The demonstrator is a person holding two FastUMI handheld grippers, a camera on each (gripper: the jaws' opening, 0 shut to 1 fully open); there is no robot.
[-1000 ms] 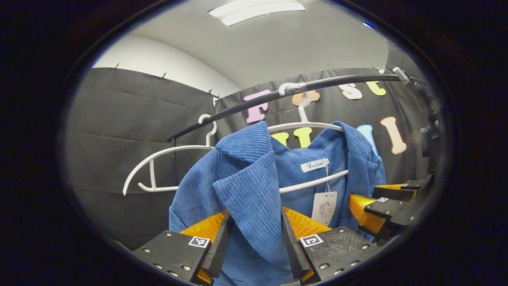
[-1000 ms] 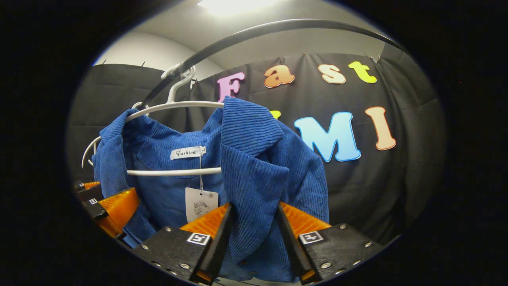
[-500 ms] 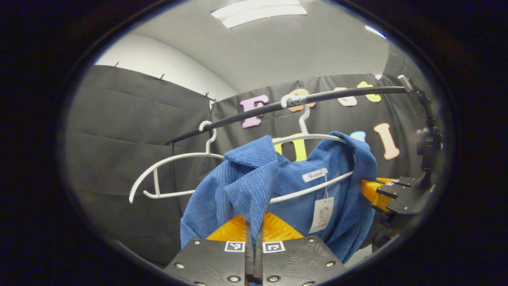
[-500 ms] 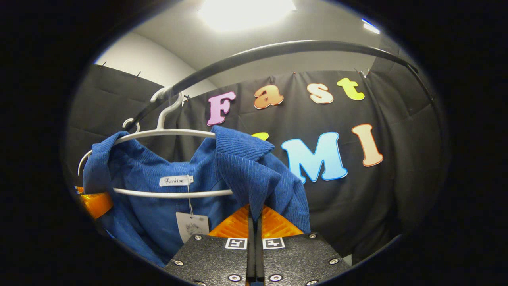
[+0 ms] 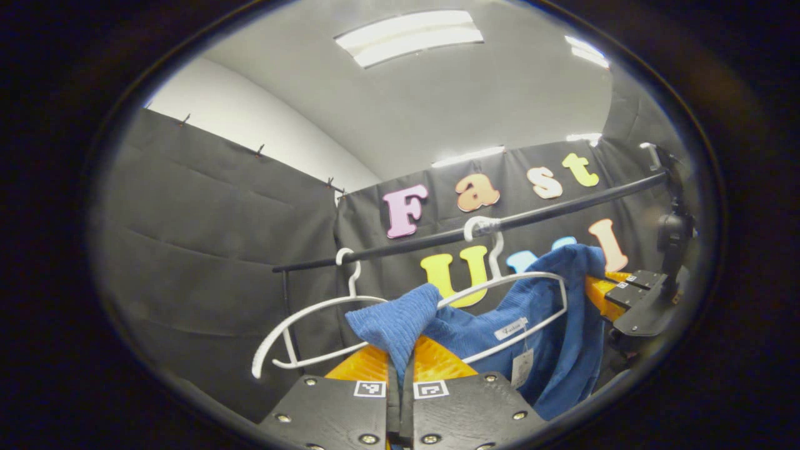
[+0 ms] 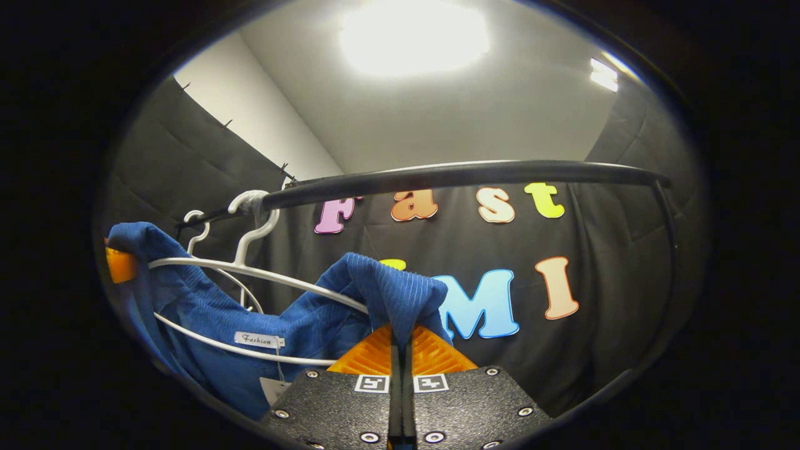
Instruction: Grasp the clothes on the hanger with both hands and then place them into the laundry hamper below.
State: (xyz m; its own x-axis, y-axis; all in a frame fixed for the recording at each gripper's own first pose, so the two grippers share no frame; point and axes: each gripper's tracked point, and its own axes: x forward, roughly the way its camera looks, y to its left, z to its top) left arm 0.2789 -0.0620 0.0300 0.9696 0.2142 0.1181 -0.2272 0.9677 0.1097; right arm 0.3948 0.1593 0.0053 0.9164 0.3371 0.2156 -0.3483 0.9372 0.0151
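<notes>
A blue corduroy jacket [image 5: 550, 325] hangs on a white hanger [image 5: 531, 278] hooked over a black rail [image 5: 550, 212]. In the left gripper view my left gripper [image 5: 400, 365] is shut on the jacket's bunched front edge, pulled off the hanger's near arm. My right gripper [image 5: 615, 294] shows farther right, at the jacket's other side. In the right gripper view my right gripper [image 6: 400, 340] is shut on a fold of the jacket [image 6: 206, 306], drawn away from the hanger [image 6: 250, 272] under the rail [image 6: 469, 175]. The left gripper [image 6: 119, 265] sits at the far left edge against the cloth.
A second, bare white hanger [image 5: 312, 312] hangs on the rail to the left of the jacket's hanger. A rail post with a black clamp [image 5: 672, 231] stands at the right. Black cloth walls close in behind and on both sides.
Both grippers went from open around the jacket's lapels to shut on them. They then drew down and back, tilting up, and the cloth slid partway off the hanger's shoulders.
</notes>
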